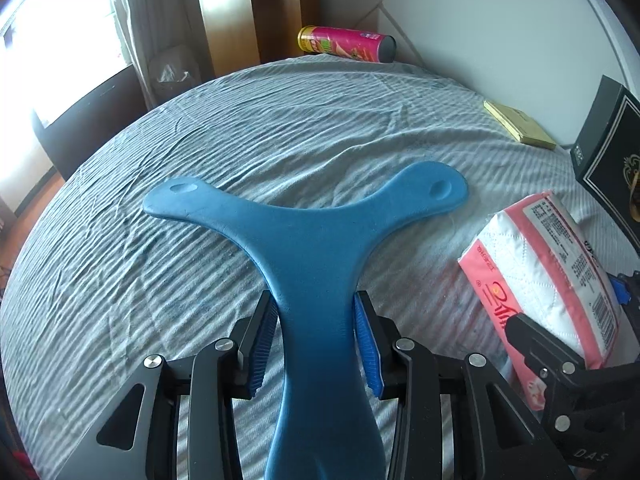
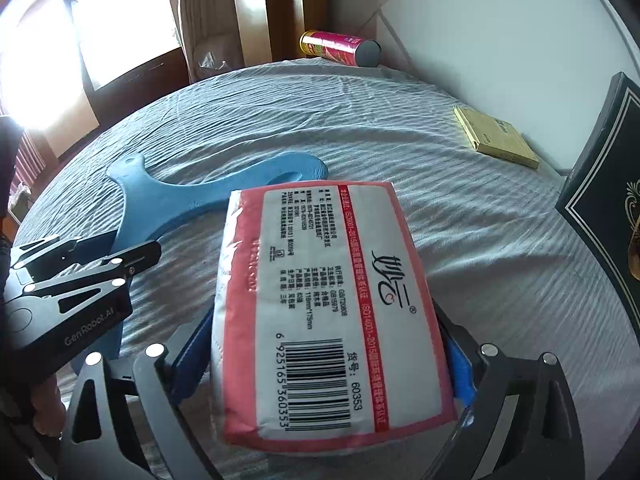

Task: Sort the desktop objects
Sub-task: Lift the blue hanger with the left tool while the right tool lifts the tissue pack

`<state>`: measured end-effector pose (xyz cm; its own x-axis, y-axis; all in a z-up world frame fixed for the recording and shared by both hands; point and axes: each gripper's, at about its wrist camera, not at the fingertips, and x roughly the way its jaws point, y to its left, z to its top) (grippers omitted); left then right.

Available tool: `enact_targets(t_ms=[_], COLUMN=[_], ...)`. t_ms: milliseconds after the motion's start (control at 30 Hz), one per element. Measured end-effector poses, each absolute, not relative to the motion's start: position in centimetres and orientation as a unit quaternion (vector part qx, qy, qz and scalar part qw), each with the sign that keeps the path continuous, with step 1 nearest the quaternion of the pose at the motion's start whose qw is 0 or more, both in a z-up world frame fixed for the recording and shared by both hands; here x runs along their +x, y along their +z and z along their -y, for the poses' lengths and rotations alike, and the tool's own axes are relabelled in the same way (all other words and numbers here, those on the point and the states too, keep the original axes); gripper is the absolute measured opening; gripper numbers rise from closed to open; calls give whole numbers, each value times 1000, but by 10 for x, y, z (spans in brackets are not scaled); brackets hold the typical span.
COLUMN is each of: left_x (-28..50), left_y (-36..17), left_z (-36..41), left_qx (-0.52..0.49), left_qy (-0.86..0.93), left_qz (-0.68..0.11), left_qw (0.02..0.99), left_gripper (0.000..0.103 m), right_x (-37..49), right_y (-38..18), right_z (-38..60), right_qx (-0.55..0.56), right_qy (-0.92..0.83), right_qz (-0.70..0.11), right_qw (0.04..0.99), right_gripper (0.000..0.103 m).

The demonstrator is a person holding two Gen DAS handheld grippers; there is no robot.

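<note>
My left gripper (image 1: pixel 316 340) is shut on the stem of a blue three-armed boomerang (image 1: pixel 308 240), whose two far arms spread over the striped grey cloth (image 1: pixel 240 128). My right gripper (image 2: pixel 324 348) is shut on a pink and white tissue pack (image 2: pixel 320 292), held above the cloth. The pack also shows at the right of the left wrist view (image 1: pixel 548 272). The boomerang (image 2: pixel 200 192) and the left gripper (image 2: pixel 80 276) show at the left of the right wrist view.
A pink crisps tube (image 1: pixel 346 45) lies on its side at the far edge by the wall. A flat yellow box (image 1: pixel 520 124) lies far right. A black box with gold trim (image 1: pixel 612 160) stands at the right edge. Window and curtains are at the left.
</note>
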<state>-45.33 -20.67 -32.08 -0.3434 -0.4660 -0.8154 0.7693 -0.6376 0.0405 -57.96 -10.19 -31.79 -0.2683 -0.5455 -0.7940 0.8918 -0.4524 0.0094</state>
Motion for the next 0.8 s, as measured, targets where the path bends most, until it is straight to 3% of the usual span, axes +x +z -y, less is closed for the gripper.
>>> enact_targets(t_ms=[333,800], left_x=[-413,-307], left_y=[-268,-158], left_z=[193,177], left_qx=[388,313], left_qy=[-822,-866], left_qz=[-148,-142], left_qw=[389,363], left_gripper=[37,37], right_x=[-544,-428], right_y=[-281,-152], right_z=[89,63], right_qx=[361,286], right_qy=[-788,-848], right_qz=[-213,-195], right_qw=[451,402], right_gripper=[95,95])
